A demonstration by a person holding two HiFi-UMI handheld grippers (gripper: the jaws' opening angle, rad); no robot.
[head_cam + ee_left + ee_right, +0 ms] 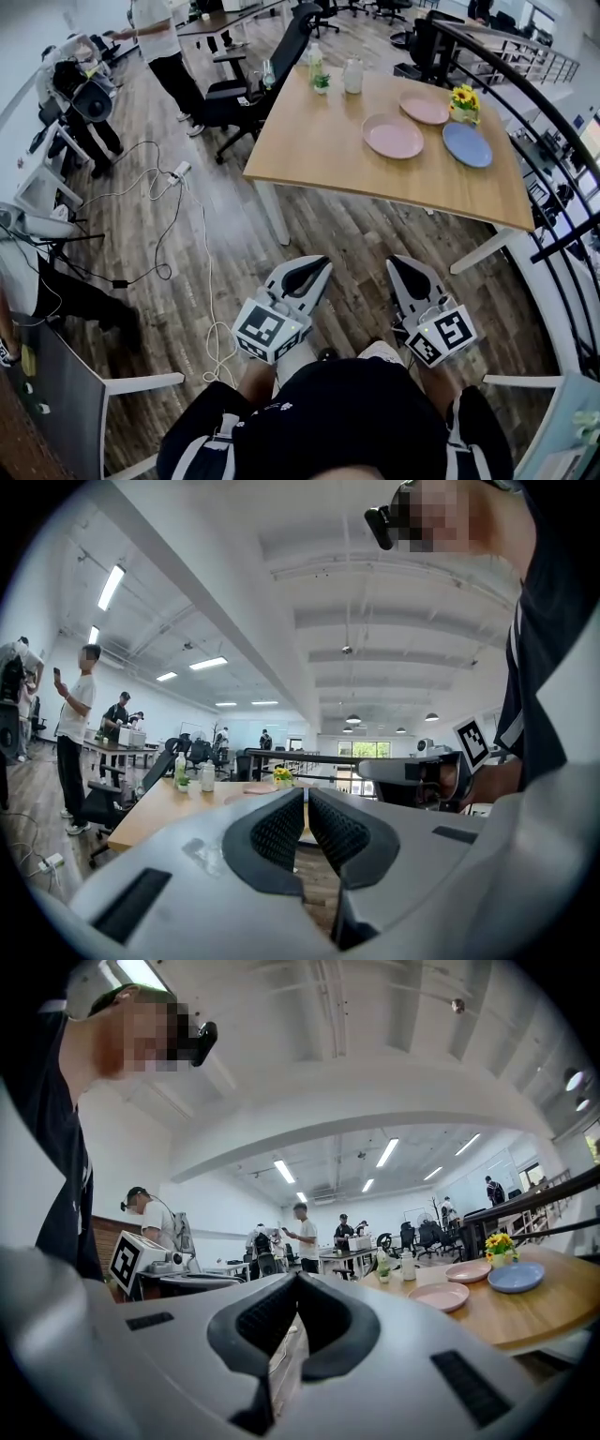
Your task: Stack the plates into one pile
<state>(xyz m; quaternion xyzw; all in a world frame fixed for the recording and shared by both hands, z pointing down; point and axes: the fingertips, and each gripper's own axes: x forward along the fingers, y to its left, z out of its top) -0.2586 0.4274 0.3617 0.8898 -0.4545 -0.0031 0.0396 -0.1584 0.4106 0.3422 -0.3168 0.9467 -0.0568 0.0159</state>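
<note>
With jaws closed together and empty, the left gripper (309,269) and right gripper (406,269) hang low before the person, well apart from the light wooden table (319,141), where the near round pink plate (393,136), far round pink plate (425,108) and round blue plate (467,144) lie side by side, unstacked.

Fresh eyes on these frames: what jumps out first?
Three plates lie apart on the wooden table, unstacked: the near pink plate, the far pink plate, the blue plate. The left gripper and right gripper hang short of it, jaws shut, empty.
</note>
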